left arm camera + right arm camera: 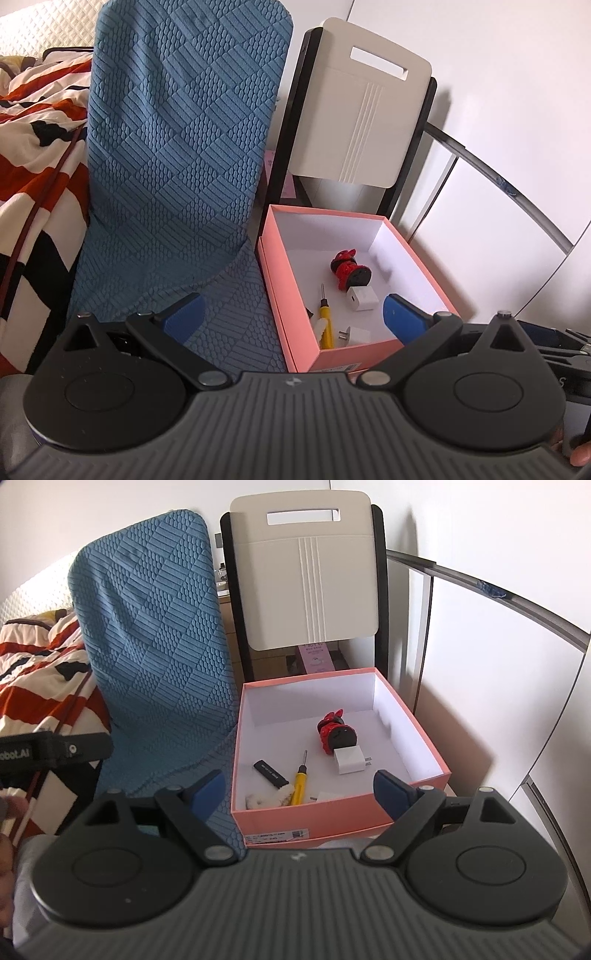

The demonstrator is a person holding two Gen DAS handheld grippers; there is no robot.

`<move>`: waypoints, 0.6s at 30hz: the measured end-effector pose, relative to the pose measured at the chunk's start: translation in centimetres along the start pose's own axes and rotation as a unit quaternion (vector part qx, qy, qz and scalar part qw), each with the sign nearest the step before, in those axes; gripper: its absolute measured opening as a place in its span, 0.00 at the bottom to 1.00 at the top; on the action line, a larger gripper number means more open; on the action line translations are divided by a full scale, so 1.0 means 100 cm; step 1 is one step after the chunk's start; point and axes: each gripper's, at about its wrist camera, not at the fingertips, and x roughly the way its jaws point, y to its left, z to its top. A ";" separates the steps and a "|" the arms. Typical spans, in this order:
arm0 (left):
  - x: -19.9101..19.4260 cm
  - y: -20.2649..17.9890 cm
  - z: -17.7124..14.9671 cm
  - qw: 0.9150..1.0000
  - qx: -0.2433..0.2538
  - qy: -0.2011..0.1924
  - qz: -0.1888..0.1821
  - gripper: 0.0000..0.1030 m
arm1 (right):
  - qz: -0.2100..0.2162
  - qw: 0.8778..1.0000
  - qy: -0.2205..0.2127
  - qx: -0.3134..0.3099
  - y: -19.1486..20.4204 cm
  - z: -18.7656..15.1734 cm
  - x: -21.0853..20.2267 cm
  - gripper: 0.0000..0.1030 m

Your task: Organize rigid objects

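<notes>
A pink box [295, 325] [303, 818] with a white inside stands open on a chair seat. In it lie a red and black figurine [347, 271] [334, 733], a white charger cube [362, 298] [349, 760], a yellow screwdriver [325, 321] [300, 781], a second white plug [356, 335] [327, 796], a black USB stick [270, 770] and a fluffy cream piece [264, 799]. My left gripper [293, 314] is open and empty, held in front of the box. My right gripper [299, 788] is open and empty, just before the box's near wall.
A chair with a blue textured cover [177, 147] [155, 646] stands left of the box. A white chair back [362, 110] [306, 572] rises behind it. A striped red, white and black blanket [33, 155] [33, 664] lies at left. White cabinet doors [517, 110] are at right.
</notes>
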 end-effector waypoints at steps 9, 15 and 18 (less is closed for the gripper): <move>0.003 -0.002 -0.001 1.000 0.008 0.007 0.001 1.00 | -0.001 1.000 0.001 -0.006 0.003 -0.002 0.002 0.86; 0.005 0.003 -0.001 1.000 0.000 0.010 0.004 1.00 | 0.001 1.000 0.006 -0.011 0.005 -0.001 0.009 0.86; 0.006 0.006 -0.001 1.000 -0.002 0.011 0.007 1.00 | -0.002 1.000 0.003 -0.008 0.004 -0.001 0.010 0.97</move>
